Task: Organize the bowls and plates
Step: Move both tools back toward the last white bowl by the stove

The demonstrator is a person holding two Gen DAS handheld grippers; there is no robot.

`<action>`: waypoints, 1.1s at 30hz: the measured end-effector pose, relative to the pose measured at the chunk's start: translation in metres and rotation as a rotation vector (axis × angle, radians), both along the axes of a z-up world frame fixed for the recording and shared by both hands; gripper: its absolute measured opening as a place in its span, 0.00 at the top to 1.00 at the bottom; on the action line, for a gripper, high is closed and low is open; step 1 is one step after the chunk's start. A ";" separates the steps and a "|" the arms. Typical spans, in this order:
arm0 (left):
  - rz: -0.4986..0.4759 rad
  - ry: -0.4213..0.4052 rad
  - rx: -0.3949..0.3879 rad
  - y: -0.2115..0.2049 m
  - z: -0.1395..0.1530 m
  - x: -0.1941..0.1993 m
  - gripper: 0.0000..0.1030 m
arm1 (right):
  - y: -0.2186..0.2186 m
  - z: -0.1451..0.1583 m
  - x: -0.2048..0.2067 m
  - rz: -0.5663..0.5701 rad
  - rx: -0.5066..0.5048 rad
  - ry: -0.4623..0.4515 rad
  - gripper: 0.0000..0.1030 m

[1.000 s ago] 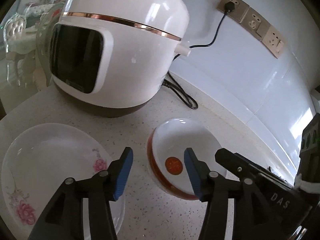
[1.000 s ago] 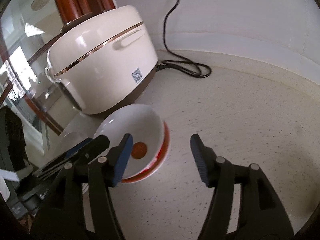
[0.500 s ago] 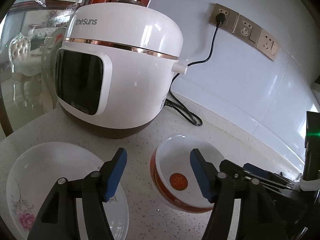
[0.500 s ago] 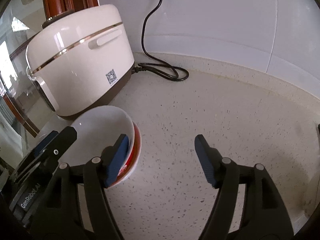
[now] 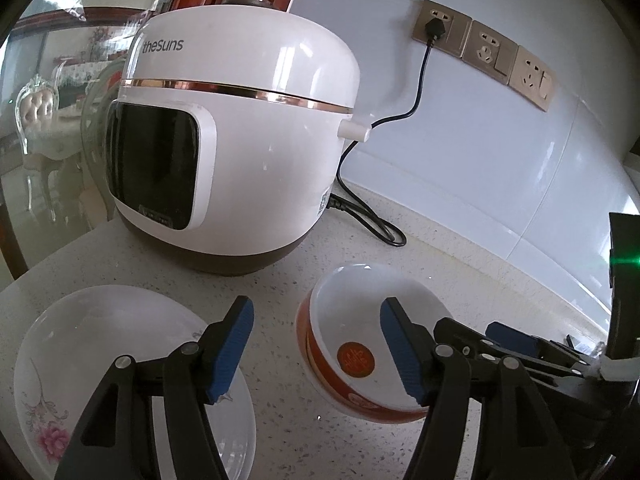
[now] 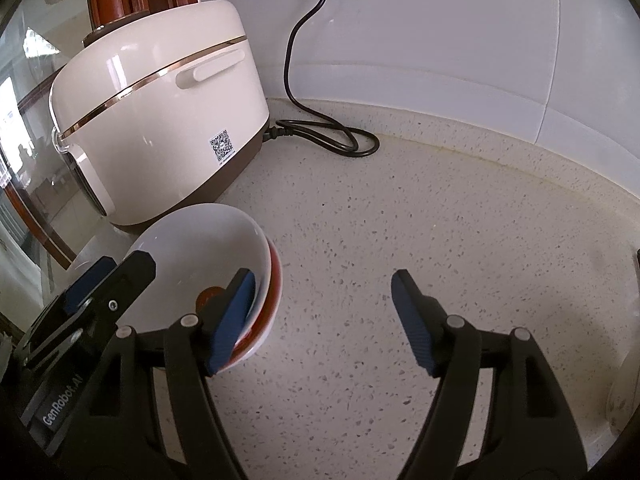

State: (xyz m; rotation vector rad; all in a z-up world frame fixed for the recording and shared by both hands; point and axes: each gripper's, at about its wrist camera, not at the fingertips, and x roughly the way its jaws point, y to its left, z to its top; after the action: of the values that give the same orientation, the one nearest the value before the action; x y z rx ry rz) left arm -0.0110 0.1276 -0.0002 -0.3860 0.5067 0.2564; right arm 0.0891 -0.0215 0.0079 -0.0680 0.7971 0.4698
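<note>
Your left gripper (image 5: 316, 344) hangs spread and empty over the counter (image 5: 280, 276), with the bowl (image 5: 360, 344) just right of its centre and the plate (image 5: 100, 352) to its left. Your right gripper (image 6: 322, 320), also spread, has the bowl (image 6: 204, 256) at its left finger, so it looks nearer.

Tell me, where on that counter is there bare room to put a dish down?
The widest bare stretch of counter lies right of the bowl, bordered by the wall and the coiled cord. It is crowded between the rice cooker, the flowered plate and the bowl.
</note>
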 end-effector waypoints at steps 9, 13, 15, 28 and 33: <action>-0.009 -0.052 0.028 -0.007 0.008 -0.005 0.35 | -0.017 0.019 -0.003 -0.049 0.047 -0.060 0.29; -0.030 -0.080 0.062 -0.014 0.011 -0.007 0.35 | -0.029 0.018 0.002 -0.098 0.050 -0.019 0.29; -0.042 -0.094 0.073 -0.017 0.012 -0.008 0.35 | -0.037 0.022 -0.004 -0.107 0.036 -0.036 0.29; -0.264 -0.154 0.106 -0.066 0.039 -0.018 0.35 | -0.128 0.023 -0.058 -0.239 0.026 -0.044 0.23; -0.363 -0.129 0.051 -0.094 0.056 -0.018 0.35 | -0.182 0.029 -0.067 -0.331 0.047 -0.037 0.23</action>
State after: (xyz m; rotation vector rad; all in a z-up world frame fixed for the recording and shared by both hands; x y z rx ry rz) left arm -0.0287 0.0333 0.0561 -0.2530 0.4331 -0.1058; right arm 0.0222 -0.2031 0.0371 0.0982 0.7436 0.1730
